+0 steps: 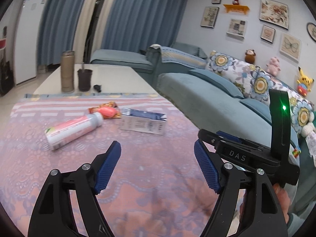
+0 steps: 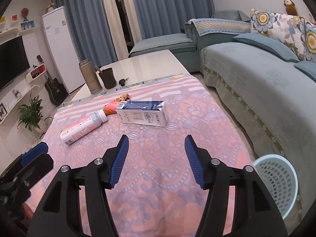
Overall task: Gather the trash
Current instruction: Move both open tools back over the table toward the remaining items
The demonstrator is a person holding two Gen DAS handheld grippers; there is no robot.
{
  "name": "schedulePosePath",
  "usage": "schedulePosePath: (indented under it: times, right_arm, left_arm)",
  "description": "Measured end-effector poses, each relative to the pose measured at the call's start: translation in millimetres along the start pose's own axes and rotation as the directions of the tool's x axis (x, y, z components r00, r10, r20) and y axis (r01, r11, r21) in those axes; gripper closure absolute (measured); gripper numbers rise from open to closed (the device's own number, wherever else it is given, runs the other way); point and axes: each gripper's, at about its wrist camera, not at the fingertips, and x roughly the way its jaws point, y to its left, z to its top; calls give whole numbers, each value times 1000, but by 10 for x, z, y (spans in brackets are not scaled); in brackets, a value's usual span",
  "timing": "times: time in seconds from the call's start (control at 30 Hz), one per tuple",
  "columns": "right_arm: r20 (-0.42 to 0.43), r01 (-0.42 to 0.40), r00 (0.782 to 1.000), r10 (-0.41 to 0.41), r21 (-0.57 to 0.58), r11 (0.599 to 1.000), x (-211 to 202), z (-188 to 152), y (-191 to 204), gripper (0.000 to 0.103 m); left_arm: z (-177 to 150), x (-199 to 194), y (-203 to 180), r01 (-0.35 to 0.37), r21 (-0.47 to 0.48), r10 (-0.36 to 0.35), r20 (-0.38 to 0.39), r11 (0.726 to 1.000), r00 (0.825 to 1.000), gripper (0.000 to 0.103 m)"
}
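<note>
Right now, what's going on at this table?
A person holds two grippers over the pink tablecloth for a trash pickup. The left gripper and right gripper are both open and empty. A pink bottle, a milk carton and a snack wrapper lie untouched ahead. A light blue basket waits beside the table's right edge.

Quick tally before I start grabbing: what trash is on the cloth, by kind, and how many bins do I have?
Bottle: 1
Carton: 1
Snack wrapper: 1
Trash total: 3, all lying on the cloth, none held.
Basket: 1, off the cloth's right edge.
</note>
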Motion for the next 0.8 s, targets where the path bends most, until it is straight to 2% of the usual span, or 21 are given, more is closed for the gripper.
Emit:
schedulePosePath:
  times: [0.1, 0.17, 0.27, 0.43, 0.57, 0.7, 0.8]
  right_arm:
    - [12, 3, 1000, -2, -30, 1000, 141, -4, 91, 47]
    - [20, 15, 1000, -14, -59, 998, 232, -14, 138, 46]
    - [36, 34, 999, -31, -93, 995, 388, -27, 184, 41]
    - [36, 54, 998, -50, -114, 992, 678, -81, 206, 40]
    - [23, 57, 998, -54, -126, 990, 816, -132, 213, 40]
    - [15, 57, 998, -55, -142, 988, 879, -168, 248, 39]
    - [10, 43, 999, -42, -145, 988, 880, -177, 240, 38]
  left_arm:
    - [1, 54, 160, -14, -14, 14, -6, 1000, 1000, 28]
    - [4, 111, 288, -48, 2, 48, -17, 999, 999, 27]
    - [-2, 191, 590, -86, -19, 85, -27, 996, 996, 25]
    - [-24, 349, 1101, -152, -65, 149, -48, 986, 988, 25]
    - [34, 498, 1415, -172, -78, 165, -84, 982, 983, 25]
    - [195, 648, 1564, -164, -73, 159, -73, 984, 985, 22]
    - [312, 860, 1582, -176, -22, 174, -79, 984, 982, 22]
